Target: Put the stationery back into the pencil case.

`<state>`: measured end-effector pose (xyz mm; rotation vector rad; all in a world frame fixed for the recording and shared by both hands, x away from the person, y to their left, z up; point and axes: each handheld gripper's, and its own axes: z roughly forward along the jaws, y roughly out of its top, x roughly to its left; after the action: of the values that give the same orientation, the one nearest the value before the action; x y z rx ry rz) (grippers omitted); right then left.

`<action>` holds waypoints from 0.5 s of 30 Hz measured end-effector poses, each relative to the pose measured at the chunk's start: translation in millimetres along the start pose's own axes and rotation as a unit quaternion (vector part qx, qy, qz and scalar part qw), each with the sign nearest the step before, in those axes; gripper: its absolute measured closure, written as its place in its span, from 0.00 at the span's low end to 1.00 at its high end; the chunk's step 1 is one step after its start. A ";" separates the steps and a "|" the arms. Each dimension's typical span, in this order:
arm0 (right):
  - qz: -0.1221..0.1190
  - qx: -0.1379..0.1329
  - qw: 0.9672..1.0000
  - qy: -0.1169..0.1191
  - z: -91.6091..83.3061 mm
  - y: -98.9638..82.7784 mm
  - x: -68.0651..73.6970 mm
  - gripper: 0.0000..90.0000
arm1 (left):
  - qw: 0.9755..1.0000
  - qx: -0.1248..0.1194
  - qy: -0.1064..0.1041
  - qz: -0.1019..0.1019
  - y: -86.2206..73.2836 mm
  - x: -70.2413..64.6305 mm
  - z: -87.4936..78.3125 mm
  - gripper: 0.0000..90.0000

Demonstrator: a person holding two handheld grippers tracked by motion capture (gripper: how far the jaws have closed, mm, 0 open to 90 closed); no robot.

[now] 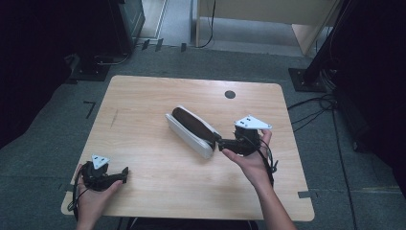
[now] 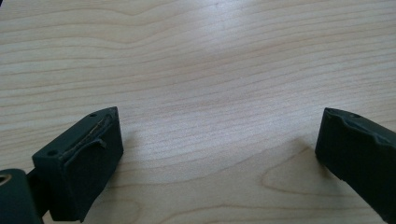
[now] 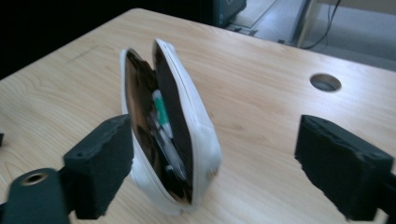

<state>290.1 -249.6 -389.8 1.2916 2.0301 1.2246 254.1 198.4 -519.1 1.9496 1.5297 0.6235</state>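
Note:
A white pencil case (image 1: 190, 130) with a dark brown lining lies slantwise in the middle of the wooden table (image 1: 143, 120). In the right gripper view the case (image 3: 201, 135) stands unzipped, with pens showing inside. My right gripper (image 1: 221, 143) is held just off the case's near end. Its jaws stand wide apart (image 3: 215, 140): the case's end sits between them, close to the left one, and the right one is well clear. Near the table's front left corner my left gripper (image 1: 125, 173) rests low and open (image 2: 219, 130), with bare wood between its jaws.
A round cable hole (image 1: 230, 94) is cut into the table's far right part and is also seen from the right gripper as a hole (image 3: 325, 82). Black stands and cables lie on the grey floor around the table.

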 end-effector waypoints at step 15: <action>0.051 0.018 0.997 -0.049 -28.2 -58.8 -47.0 0.00 | 1.000 0.002 -0.001 0.003 0.3 -0.5 0.0 0.01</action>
<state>262.5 -313.6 -430.0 1.4605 1.9469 1.1493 254.1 197.9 -519.0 1.9566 1.5257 0.6209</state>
